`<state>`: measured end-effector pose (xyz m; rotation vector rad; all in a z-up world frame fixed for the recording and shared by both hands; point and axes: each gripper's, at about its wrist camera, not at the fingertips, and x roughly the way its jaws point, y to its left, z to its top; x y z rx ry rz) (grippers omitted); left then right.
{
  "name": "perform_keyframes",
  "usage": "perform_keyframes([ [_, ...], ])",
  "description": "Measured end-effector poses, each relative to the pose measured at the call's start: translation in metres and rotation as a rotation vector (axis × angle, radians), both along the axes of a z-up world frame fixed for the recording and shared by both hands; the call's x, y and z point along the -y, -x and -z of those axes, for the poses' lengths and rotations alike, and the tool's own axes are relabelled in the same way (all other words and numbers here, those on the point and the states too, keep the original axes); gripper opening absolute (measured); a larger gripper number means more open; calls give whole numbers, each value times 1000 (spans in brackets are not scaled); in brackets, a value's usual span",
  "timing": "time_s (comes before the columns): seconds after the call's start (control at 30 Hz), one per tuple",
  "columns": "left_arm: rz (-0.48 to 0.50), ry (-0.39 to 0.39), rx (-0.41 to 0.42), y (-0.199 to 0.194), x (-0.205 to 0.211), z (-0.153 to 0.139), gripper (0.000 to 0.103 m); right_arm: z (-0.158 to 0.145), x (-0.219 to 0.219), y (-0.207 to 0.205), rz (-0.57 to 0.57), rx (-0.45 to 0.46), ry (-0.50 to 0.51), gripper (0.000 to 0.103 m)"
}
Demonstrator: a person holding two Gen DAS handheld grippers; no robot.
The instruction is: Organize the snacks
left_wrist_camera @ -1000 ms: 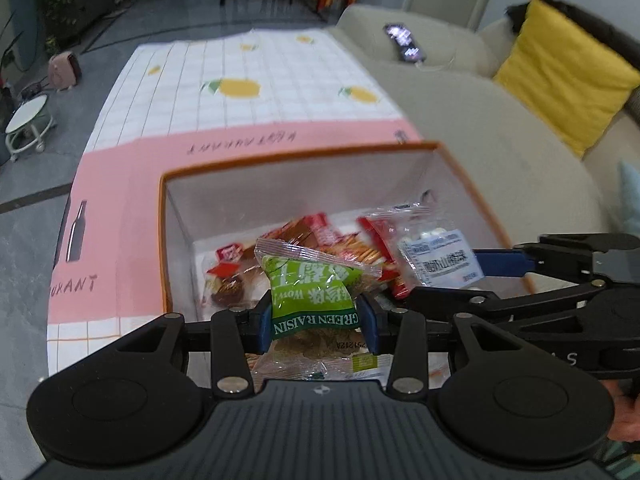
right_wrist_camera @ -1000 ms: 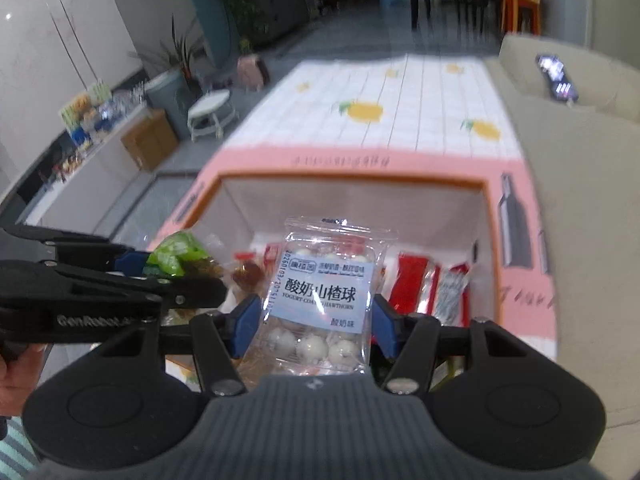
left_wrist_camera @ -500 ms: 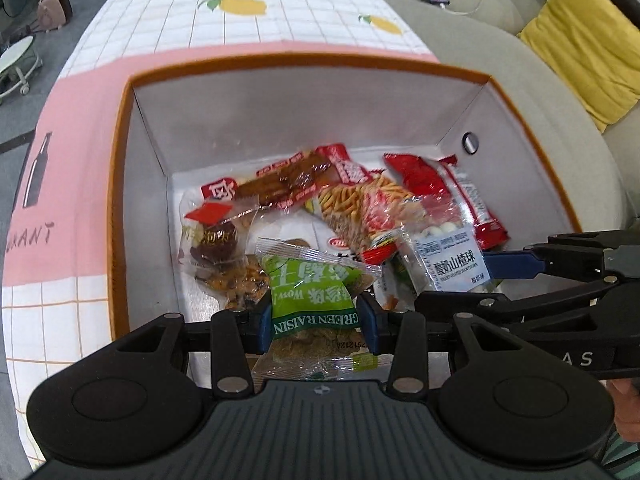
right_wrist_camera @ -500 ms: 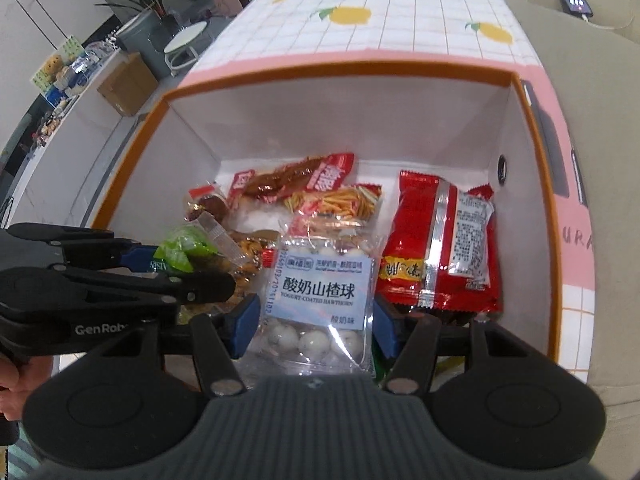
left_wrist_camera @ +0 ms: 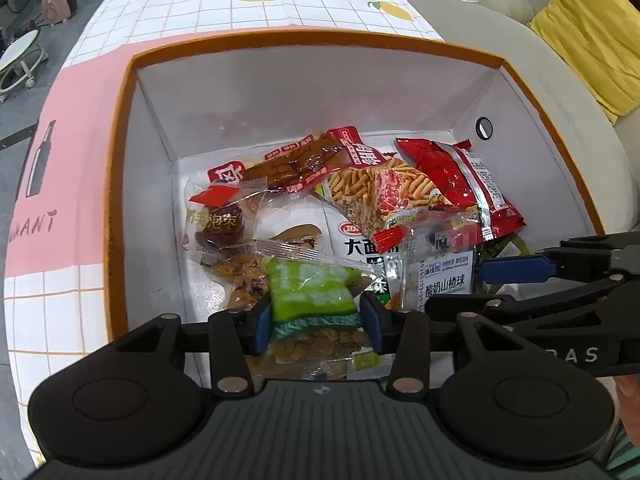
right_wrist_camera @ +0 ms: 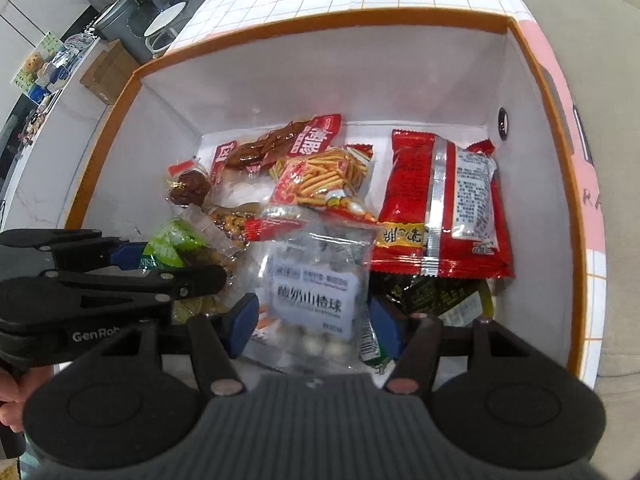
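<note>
An orange-rimmed white box (left_wrist_camera: pixel 120 184) (right_wrist_camera: pixel 532 92) holds several snack packets. My left gripper (left_wrist_camera: pixel 314 320) is low inside the box with the green raisin packet (left_wrist_camera: pixel 310 292) between its blue pads; the packet looks blurred and the pads stand a little apart from it. My right gripper (right_wrist_camera: pixel 314 326) is also low in the box with the clear yogurt hawthorn ball packet (right_wrist_camera: pixel 316 300) between its pads, blurred, with a gap at each side. The right gripper shows in the left wrist view (left_wrist_camera: pixel 520 270), the left gripper in the right wrist view (right_wrist_camera: pixel 132 256).
In the box lie a red packet (right_wrist_camera: pixel 436 204), a fries packet (left_wrist_camera: pixel 380 196), a brown meat packet (left_wrist_camera: pixel 296 164) and other snacks. The box stands on a pink and white tablecloth (left_wrist_camera: pixel 72 128). A beige sofa with a yellow cushion (left_wrist_camera: pixel 584 36) is to the right.
Both grippers have dropped from above the box down into it. Both pairs of pads have spread a little and the two packets now look blurred between them.
</note>
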<state>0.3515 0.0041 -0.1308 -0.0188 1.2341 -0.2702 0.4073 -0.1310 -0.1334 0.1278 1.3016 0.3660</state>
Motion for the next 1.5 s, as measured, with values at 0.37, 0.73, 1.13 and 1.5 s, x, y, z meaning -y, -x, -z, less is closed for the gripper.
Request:
perform_keyframes([
  [0.37, -23, 22, 87, 20, -4, -43, 69, -39, 9, 16, 8, 75, 18, 66],
  [0.73, -81, -11, 401, 77, 0, -136, 69, -136, 20, 69, 13, 347, 79, 67],
  [1.13, -156, -57, 793, 196, 18, -187, 69, -203, 56, 204, 112, 726, 111, 67],
  [1.5, -145, -127, 782, 254, 33, -162, 69, -190, 47, 303, 216, 876, 93, 67],
])
